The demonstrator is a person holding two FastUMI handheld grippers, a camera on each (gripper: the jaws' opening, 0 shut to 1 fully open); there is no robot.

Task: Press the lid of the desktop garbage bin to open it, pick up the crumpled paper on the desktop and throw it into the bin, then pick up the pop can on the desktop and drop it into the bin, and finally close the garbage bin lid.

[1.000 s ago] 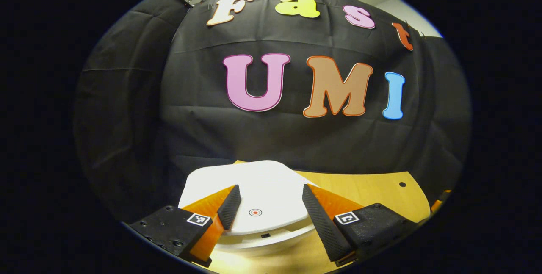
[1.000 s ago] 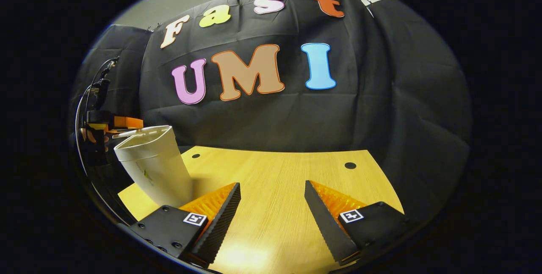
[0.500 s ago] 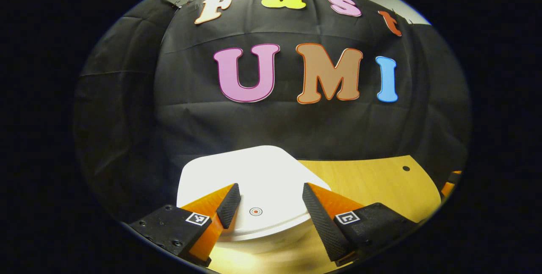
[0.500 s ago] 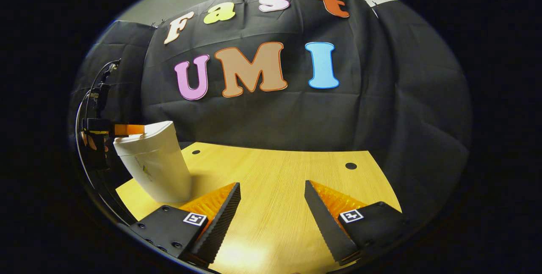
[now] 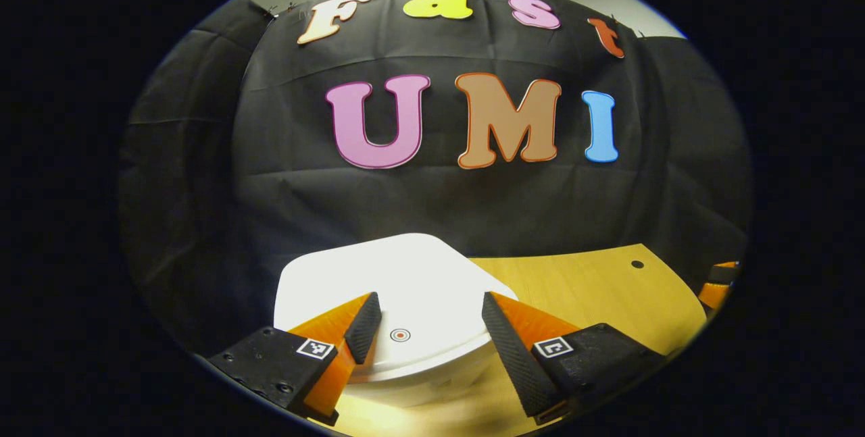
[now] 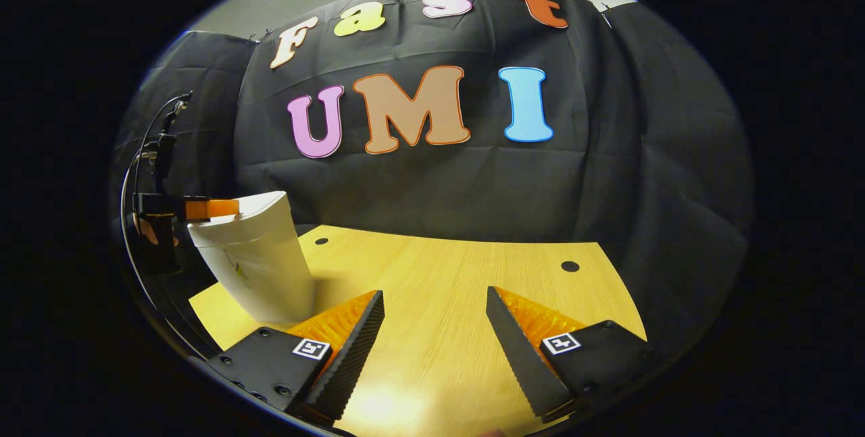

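You are holding the left gripper (image 5: 426, 319) released, fingers spread over the white lid (image 5: 405, 281) of the garbage bin (image 6: 253, 258), low in the frame. Your right gripper (image 6: 432, 325) is hanging released above the wooden desktop (image 6: 446, 275), bin at left.

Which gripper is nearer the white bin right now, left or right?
Left. The left gripper hangs right over the bin lid, fingers apart. The right gripper is off to the side over bare desktop.
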